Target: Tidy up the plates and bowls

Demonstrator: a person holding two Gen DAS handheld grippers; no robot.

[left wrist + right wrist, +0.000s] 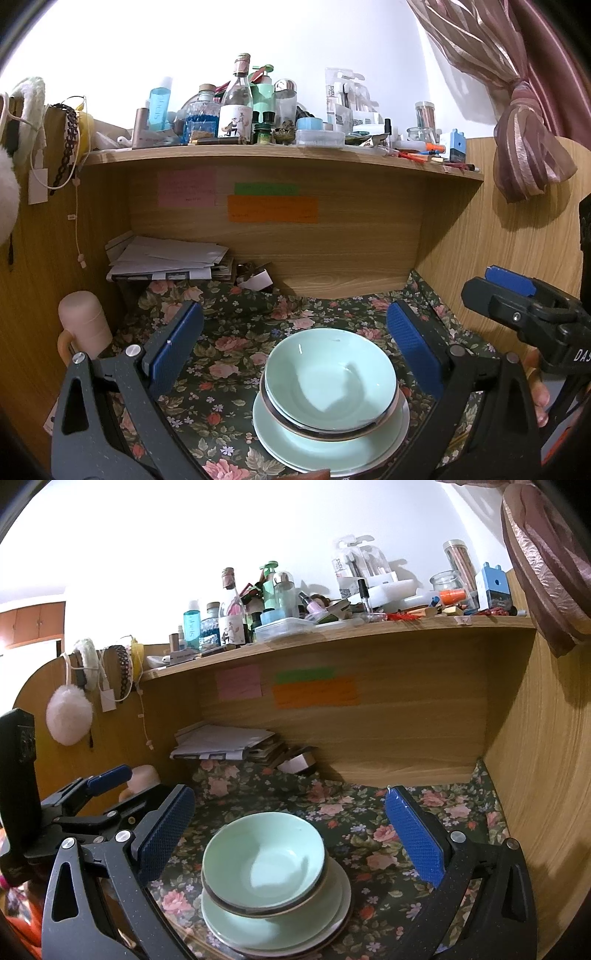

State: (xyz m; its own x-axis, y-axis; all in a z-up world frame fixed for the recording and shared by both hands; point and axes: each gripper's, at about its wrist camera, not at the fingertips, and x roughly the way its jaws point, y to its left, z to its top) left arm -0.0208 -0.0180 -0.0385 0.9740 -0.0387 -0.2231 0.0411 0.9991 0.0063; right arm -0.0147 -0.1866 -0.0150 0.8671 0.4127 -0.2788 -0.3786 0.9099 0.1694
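Left wrist view: left gripper (295, 343) jaws spread wide, nothing between the blue pads, hovering above the stack. Mint bowl (330, 380) sits nested in a second, dark-rimmed bowl, both on mint plates (325, 446), lower centre of frame on the floral cloth (229, 354). Only this view shows a pink cup (85, 325) at lower left beside the desk wall, a folded white card (256, 282) at the back, and fingers (539, 391) of a hand at the right edge next to the right gripper (517, 295), whose jaw state I cannot tell from here. Paper pile (166, 260) mid left, cluttered shelf (280, 157) above, sticky notes (271, 208) on the back panel, curtain (524, 147) upper right. Right wrist view: right gripper (290, 830) jaws wide apart, empty, bowl stack lower centre between and below the pads. Only here: white pompom (68, 716) hanging mid left, cupboards far upper left, left gripper seen from the side at lower left, partly hiding the pink cup.
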